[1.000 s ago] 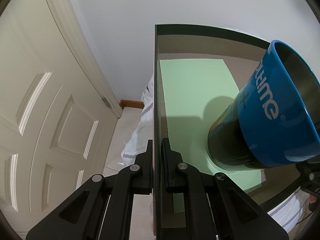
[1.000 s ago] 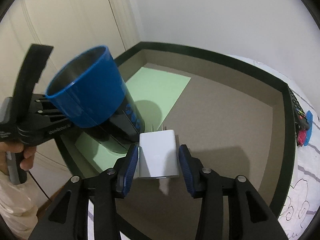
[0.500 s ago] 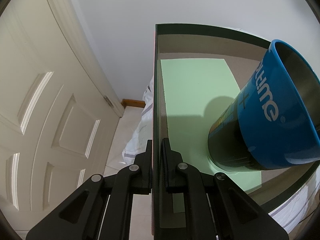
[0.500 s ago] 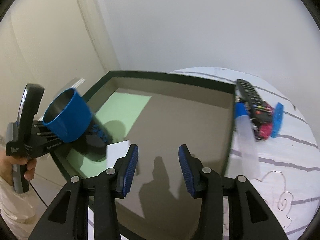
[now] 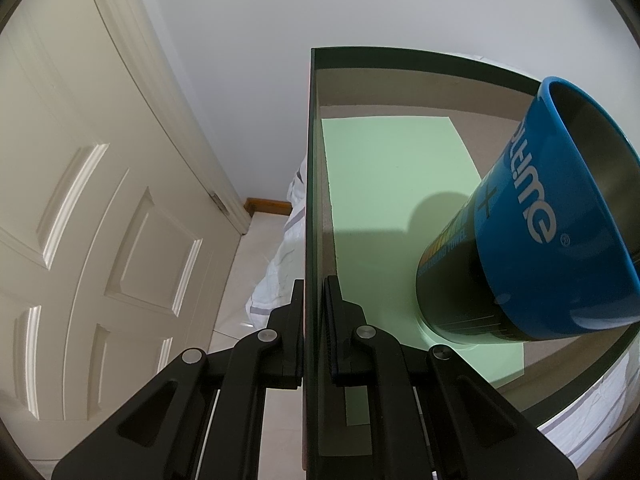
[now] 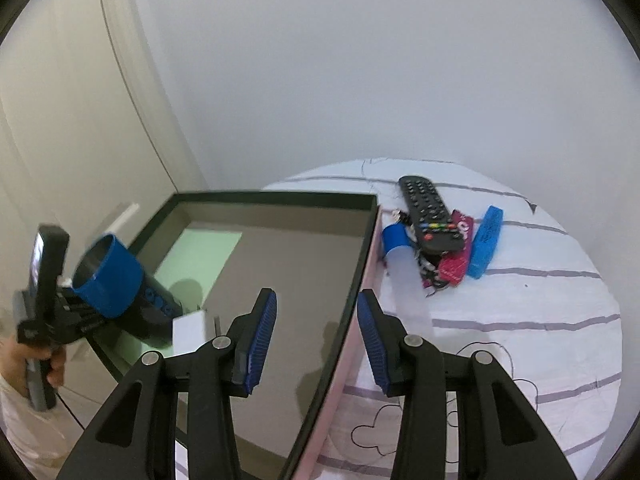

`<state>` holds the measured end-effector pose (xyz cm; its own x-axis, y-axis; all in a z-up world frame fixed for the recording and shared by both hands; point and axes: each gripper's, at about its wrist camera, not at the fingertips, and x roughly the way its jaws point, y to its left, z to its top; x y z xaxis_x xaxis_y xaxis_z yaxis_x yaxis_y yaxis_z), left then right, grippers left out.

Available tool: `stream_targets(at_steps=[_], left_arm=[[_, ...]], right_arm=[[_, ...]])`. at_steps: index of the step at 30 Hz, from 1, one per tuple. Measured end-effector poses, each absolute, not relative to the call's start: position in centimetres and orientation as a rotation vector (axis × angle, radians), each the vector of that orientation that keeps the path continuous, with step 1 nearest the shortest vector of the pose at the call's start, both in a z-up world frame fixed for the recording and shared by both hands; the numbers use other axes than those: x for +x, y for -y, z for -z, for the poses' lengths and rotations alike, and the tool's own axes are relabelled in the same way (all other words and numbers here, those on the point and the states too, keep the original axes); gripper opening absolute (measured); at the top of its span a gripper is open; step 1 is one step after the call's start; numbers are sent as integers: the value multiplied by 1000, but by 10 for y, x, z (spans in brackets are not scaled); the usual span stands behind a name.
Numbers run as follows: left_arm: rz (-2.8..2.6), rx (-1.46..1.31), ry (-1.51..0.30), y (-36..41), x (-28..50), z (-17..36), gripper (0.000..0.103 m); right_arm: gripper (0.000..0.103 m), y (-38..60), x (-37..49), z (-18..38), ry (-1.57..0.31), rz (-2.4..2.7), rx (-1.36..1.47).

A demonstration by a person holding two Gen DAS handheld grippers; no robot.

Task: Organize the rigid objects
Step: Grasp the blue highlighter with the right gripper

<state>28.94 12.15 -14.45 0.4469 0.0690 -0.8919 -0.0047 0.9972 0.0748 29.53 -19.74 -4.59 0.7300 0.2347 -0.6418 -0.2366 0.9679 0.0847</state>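
My left gripper [image 5: 313, 300] is shut on the left wall of a dark-rimmed box [image 5: 310, 200]; the gripper also shows in the right wrist view [image 6: 60, 312]. A blue and black cup [image 5: 532, 248] stands on green paper [image 5: 384, 184] inside the box, and shows in the right wrist view [image 6: 116, 280]. A white charger block [image 6: 189, 330] lies on the box floor beside the cup. My right gripper [image 6: 316, 332] is open and empty, raised over the box's right wall [image 6: 352, 292].
On the striped bedsheet [image 6: 520, 320] right of the box lie a black remote [image 6: 430, 212], a blue bar [image 6: 486, 242], a pink item [image 6: 454, 264] and a blue-capped bottle [image 6: 396, 252]. A white door [image 5: 100, 200] stands left.
My right gripper has let go of the white charger, which now lies in the box, and has pulled back and swung right toward the bedsheet. The left gripper has not moved.
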Motion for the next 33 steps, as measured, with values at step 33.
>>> stream_targets(at_steps=[33], left_arm=[[-39,84,-1097,-115,286,141,6]], right_arm=[[55,323,421,81,-820,139,178]])
